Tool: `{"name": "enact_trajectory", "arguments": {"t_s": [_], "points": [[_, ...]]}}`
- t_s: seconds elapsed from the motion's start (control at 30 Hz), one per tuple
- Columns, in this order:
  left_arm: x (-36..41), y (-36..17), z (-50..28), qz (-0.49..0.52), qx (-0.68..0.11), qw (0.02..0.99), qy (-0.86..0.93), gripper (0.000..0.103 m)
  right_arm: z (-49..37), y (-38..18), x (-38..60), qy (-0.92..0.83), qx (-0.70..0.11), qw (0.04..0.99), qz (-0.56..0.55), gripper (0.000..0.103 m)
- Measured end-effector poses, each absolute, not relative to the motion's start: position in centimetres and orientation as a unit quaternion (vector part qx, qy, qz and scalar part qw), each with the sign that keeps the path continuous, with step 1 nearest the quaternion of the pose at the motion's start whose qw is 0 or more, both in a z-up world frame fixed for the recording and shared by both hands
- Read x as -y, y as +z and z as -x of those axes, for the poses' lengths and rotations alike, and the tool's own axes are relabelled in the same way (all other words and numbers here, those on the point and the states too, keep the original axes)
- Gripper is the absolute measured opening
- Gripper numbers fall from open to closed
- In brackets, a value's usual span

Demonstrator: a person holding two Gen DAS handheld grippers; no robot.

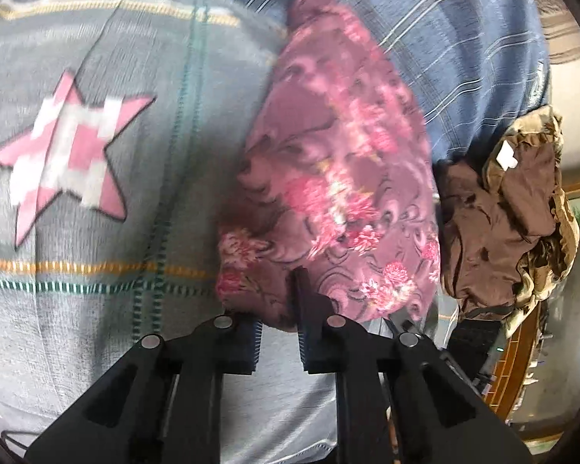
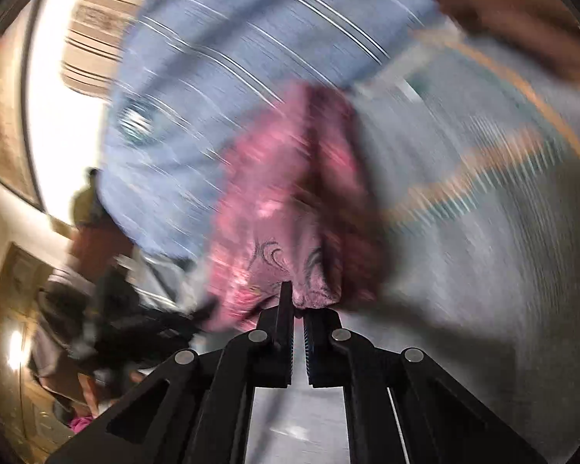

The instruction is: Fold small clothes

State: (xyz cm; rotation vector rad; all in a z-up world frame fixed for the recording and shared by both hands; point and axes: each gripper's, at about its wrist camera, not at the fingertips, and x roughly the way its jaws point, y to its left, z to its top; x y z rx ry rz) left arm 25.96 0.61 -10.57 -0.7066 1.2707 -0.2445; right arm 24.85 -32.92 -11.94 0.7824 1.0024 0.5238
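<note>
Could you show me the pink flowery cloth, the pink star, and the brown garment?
pink flowery cloth (image 1: 328,178), left wrist view, its patterned middle.
pink star (image 1: 67,154), left wrist view, its checked centre.
brown garment (image 1: 495,224), left wrist view, its crumpled middle.

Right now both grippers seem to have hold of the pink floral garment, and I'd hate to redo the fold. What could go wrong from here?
1. The right gripper pinches only the edge of the pink floral garment; a tug might pull it free.
2. The left gripper has a wider gap between its fingers, so its hold may be loose.
3. The brown garment lies close beside the pink one and could get dragged along.
</note>
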Motion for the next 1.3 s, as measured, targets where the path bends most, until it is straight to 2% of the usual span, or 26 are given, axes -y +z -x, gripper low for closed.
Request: {"name": "enact_trajectory", "arguments": {"t_s": [0.07, 0.1, 0.2, 0.3, 0.33, 0.37, 0.4, 0.43, 0.57, 0.63, 0.73, 0.77, 0.83, 0.87, 0.9, 0.93, 0.97, 1.17, 1.3], "points": [[-0.8, -10.3, -25.8, 0.317, -0.582, 0.74, -0.118, 0.013, -24.5, -11.9, 33.3, 0.242, -0.456, 0.772, -0.372, 0.004], [-0.8, -9.9, -25.5, 0.307, -0.585, 0.741, -0.122, 0.013, -24.4, -11.6, 33.2, 0.241, -0.46, 0.772, -0.366, 0.011], [-0.7, -7.9, -23.7, 0.282, -0.582, 0.747, -0.154, 0.014, -23.0, -9.6, 33.8, 0.223, -0.481, 0.783, -0.326, 0.012], [0.4, -5.4, -23.3, 0.277, -0.56, 0.756, -0.197, 0.014, -22.0, -4.8, 34.2, 0.239, -0.404, 0.828, -0.308, 0.013], [1.0, -4.6, -23.8, 0.263, -0.549, 0.767, -0.201, 0.021, -22.4, -3.5, 33.7, 0.253, -0.381, 0.837, -0.299, 0.013], [1.4, -4.2, -24.3, 0.248, -0.542, 0.778, -0.197, 0.032, -23.0, -2.6, 33.1, 0.262, -0.369, 0.844, -0.286, 0.019], [1.8, -4.1, -25.1, 0.23, -0.536, 0.792, -0.181, 0.037, -23.9, -2.1, 32.3, 0.264, -0.362, 0.852, -0.27, 0.027], [2.1, -4.3, -25.7, 0.222, -0.535, 0.797, -0.169, 0.04, -25.0, -2.0, 31.3, 0.26, -0.363, 0.859, -0.249, 0.027], [3.1, -7.2, -27.5, 0.198, -0.557, 0.792, -0.153, 0.04, -28.0, -5.8, 29.3, 0.232, -0.408, 0.862, -0.192, 0.023], [3.6, -7.9, -27.5, 0.172, -0.555, 0.799, -0.155, 0.04, -28.4, -8.1, 28.6, 0.212, -0.426, 0.868, -0.143, 0.002], [3.9, -7.1, -27.0, 0.151, -0.55, 0.802, -0.178, 0.04, -28.2, -7.8, 29.2, 0.225, -0.427, 0.864, -0.144, 0.0], [3.9, -6.4, -27.1, 0.157, -0.549, 0.798, -0.191, 0.04, -28.4, -7.2, 29.4, 0.233, -0.429, 0.859, -0.152, 0.007], [2.6, -5.0, -27.4, 0.173, -0.531, 0.804, -0.205, 0.04, -29.3, -5.5, 30.8, 0.244, -0.409, 0.859, -0.189, 0.012], [1.6, -3.9, -27.9, 0.178, -0.515, 0.814, -0.199, 0.044, -30.0, -4.8, 31.6, 0.244, -0.398, 0.858, -0.212, 0.025], [0.8, -3.3, -28.5, 0.184, -0.505, 0.821, -0.193, 0.049, -30.9, -4.5, 32.7, 0.244, -0.391, 0.855, -0.238, 0.051], [-0.1, -2.9, -29.2, 0.191, -0.497, 0.826, -0.185, 0.059, -31.9, -4.3, 33.8, 0.237, -0.387, 0.851, -0.264, 0.063], [-1.2, -2.9, -30.4, 0.205, -0.496, 0.825, -0.176, 0.063, -32.9, -4.6, 34.2, 0.231, -0.391, 0.847, -0.276, 0.071], [-3.6, -7.4, -36.3, 0.301, -0.556, 0.75, -0.195, 0.063, -37.9, -9.2, 33.8, 0.225, -0.465, 0.796, -0.314, 0.071], [-2.6, -8.5, -37.7, 0.289, -0.567, 0.744, -0.205, 0.066, -39.0, -9.8, 32.5, 0.302, -0.47, 0.766, -0.319, 0.072]]}}
